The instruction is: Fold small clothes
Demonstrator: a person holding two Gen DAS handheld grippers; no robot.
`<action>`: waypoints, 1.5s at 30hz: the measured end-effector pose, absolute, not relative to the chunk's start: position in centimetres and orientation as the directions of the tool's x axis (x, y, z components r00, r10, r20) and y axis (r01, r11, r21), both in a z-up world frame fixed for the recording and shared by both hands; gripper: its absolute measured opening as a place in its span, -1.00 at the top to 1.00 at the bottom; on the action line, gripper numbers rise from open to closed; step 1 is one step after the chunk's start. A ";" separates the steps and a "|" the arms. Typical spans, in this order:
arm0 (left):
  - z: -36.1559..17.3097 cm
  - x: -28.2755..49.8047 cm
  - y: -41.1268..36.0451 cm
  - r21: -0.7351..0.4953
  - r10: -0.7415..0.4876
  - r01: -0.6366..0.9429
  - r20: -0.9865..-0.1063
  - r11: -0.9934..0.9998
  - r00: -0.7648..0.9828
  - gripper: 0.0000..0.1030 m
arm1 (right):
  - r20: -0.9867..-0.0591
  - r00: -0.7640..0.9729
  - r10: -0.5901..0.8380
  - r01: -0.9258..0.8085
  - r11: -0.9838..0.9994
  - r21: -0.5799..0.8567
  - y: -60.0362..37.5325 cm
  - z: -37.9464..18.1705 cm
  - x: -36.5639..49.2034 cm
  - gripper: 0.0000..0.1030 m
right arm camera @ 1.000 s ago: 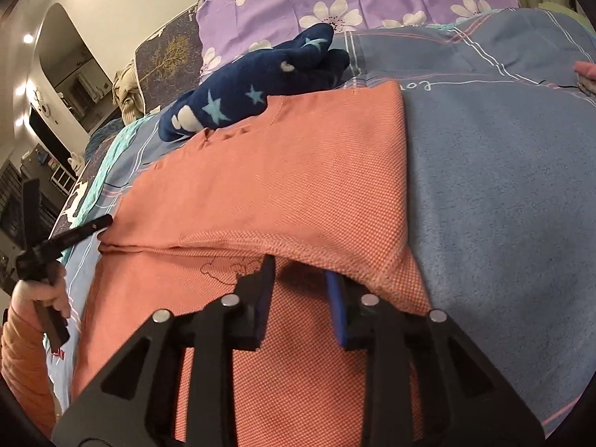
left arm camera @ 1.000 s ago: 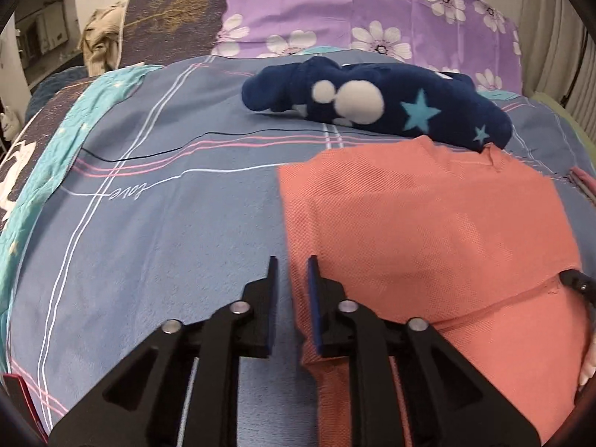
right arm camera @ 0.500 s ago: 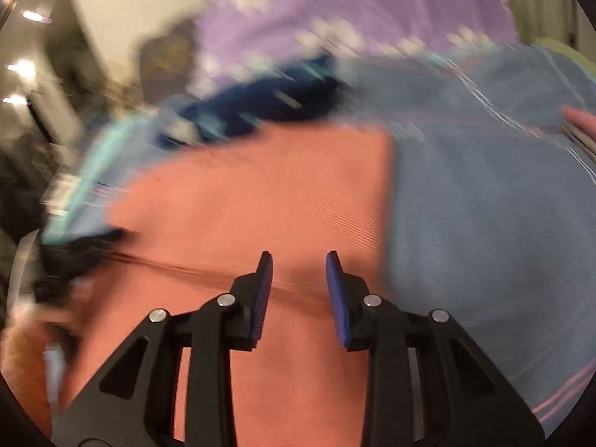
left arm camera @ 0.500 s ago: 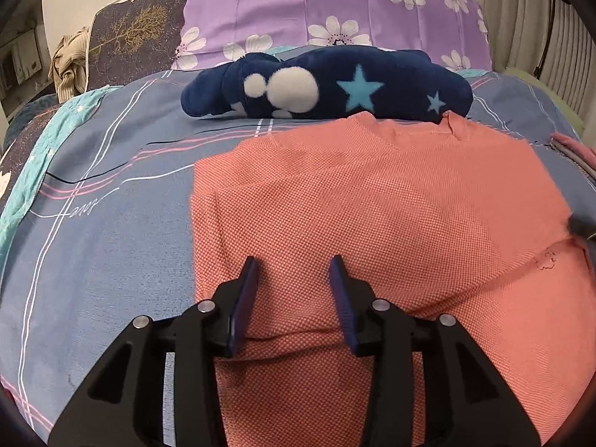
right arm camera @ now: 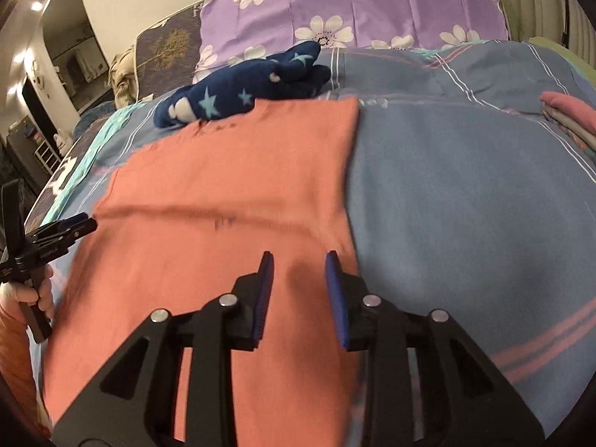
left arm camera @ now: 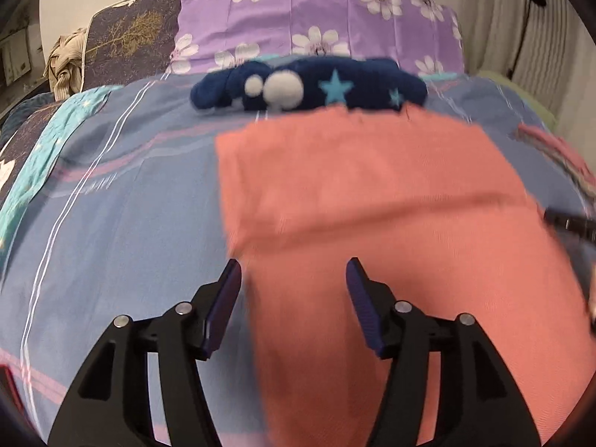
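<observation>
- A folded pile, right of the right gripper, was shown clearly only in the right view.
- One orange garment was counted beneath the left gripper; both grippers were spread, their jaws just opened, pinching nothing.

I'm working in a home bedroom: a bed under a blue striped cover fills both views, a purple flowered pillow leans at the top, and an arched doorway opens upper left of my right view.

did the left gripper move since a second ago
Yes. The left gripper went from the salmon garment's left edge in over it and back to that edge, judged against the navy star plush; its jaws have been opening, holding nothing.
</observation>
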State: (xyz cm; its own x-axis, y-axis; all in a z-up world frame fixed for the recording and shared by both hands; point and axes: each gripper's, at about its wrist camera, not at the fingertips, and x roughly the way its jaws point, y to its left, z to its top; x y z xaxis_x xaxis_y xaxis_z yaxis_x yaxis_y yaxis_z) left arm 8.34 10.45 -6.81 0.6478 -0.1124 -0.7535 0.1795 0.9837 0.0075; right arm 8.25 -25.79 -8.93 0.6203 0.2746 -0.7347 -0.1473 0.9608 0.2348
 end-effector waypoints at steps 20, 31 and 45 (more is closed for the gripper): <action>-9.1 -6.5 12.5 -0.175 -0.295 0.254 -0.759 0.951 0.581 -0.15 | -0.731 0.570 0.375 -0.100 0.915 0.392 -29.3 -10.5 -3.2 0.37; -8.7 -12.6 12.7 -0.301 -0.433 0.322 -0.737 0.897 0.518 -0.15 | -0.657 0.484 0.578 -0.124 0.789 0.602 -30.7 -10.9 -11.9 0.30; -8.7 -10.7 12.3 -0.430 -0.519 0.292 -0.675 0.854 0.525 0.91 | -0.635 0.472 0.612 -0.171 0.770 0.615 -28.9 -10.6 -9.5 0.92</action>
State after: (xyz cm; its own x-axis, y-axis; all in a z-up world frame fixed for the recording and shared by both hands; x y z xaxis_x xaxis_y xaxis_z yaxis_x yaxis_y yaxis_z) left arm -10.72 12.32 -8.66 0.5251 -0.5187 -0.6747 0.2919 0.8545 -0.4297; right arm -9.47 -28.85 -10.61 0.4715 0.6117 -0.6352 -0.1712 0.7701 0.6145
